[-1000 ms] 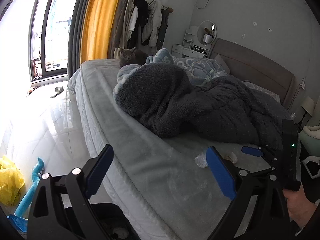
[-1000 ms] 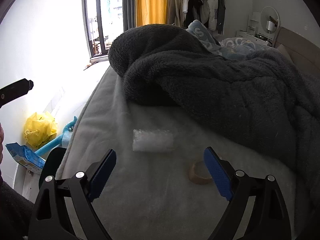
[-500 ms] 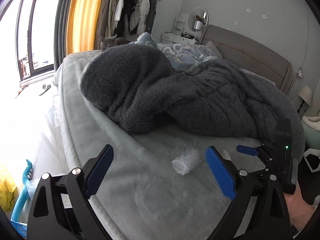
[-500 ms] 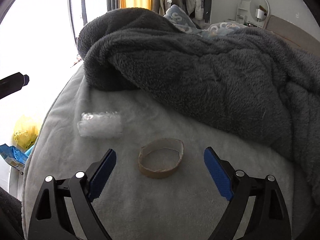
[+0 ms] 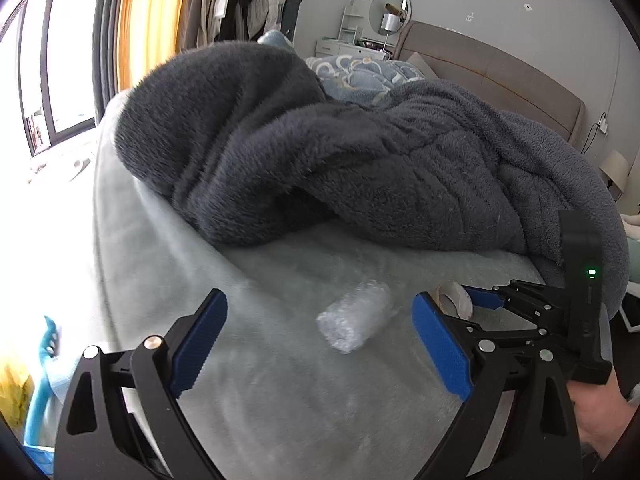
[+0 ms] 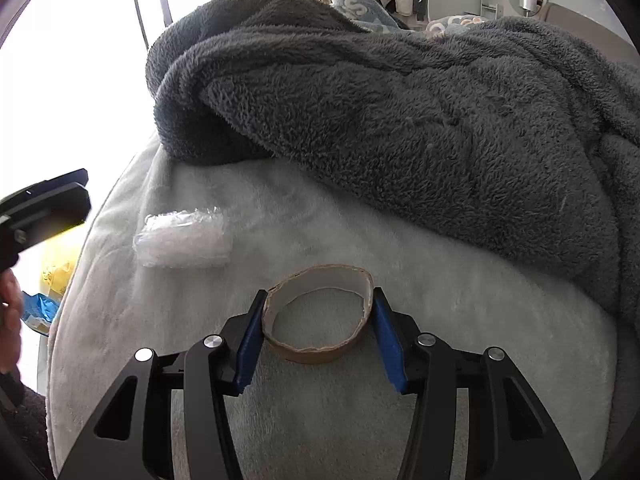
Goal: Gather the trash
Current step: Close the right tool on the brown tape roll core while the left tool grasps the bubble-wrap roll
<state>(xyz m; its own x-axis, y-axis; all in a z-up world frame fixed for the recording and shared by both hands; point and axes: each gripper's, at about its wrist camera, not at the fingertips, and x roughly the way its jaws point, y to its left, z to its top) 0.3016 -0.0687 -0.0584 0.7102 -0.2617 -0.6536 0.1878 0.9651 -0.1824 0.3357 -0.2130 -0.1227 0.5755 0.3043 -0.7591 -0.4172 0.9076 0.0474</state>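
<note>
Right gripper, lower centre: just closed onto cardboard ring, pads touching; left gripper: open, bubble-wrap roll between jaws

In the left wrist view, the cardboard ring is half hidden behind the left gripper's blue pad. The yellow bag beside the bed is washed out by window glare, and the hand is cut off at the picture's edge.

The ring is matt brown cardboard with ragged edges. The wrap is shiny, crinkled clear plastic. The blanket is fuzzy dark fleece; the bed cover is soft plush cloth.
</note>
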